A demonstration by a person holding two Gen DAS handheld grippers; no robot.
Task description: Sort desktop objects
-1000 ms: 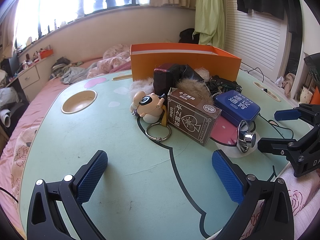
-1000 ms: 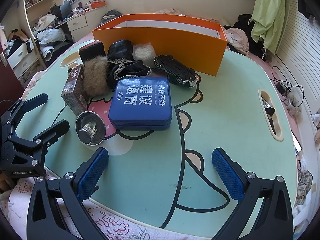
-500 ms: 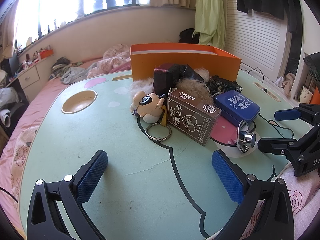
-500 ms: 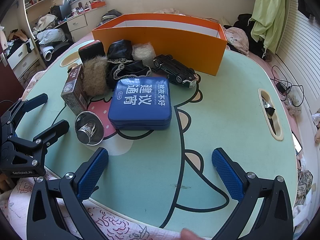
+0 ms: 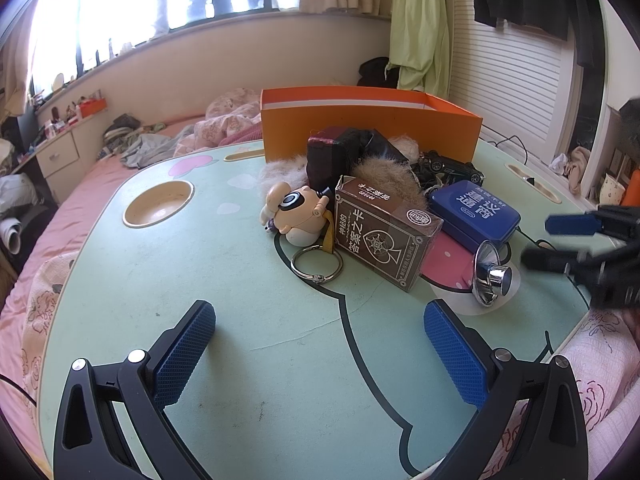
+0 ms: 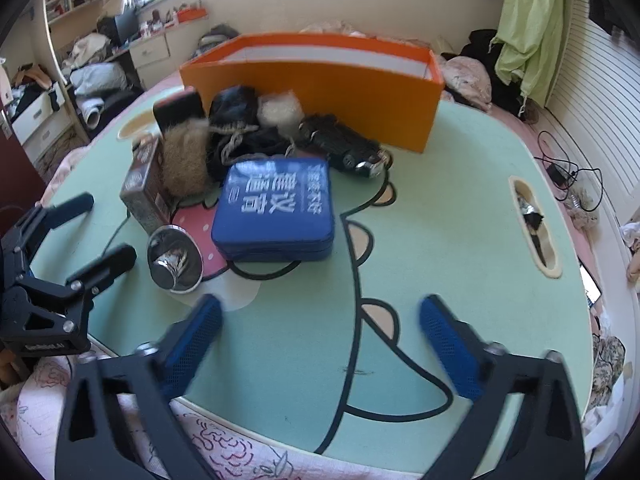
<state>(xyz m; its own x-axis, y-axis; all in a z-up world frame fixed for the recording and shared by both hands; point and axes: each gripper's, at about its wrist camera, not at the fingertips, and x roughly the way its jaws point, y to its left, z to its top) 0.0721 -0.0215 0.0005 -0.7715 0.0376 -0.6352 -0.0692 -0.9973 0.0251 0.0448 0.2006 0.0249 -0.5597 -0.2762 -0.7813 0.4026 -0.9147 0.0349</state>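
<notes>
Left gripper (image 5: 320,344) is hovering low over the near part of the green table (image 5: 224,280), angling downward toward the pile; jaws are standing wide apart with nothing between the pads; bare tabletop is showing in the gap.

Right gripper (image 6: 320,344) is tilting more steeply down over the table's near edge; its jaws have just been closing, yet they are still well apart with only table surface between them; its picture is blurring.

Objects are sitting clustered mid-table in front of the orange box (image 6: 320,84): blue case (image 6: 276,208) lying flat; brown card box (image 5: 384,236) just beside it; metal funnel (image 6: 174,260) lying on its side near the case; toy car (image 6: 344,148) lying between case and orange box; figure keychain (image 5: 298,216) with its ring (image 5: 317,266) touching the card box side; fur pieces and dark pouches are piling behind.
</notes>
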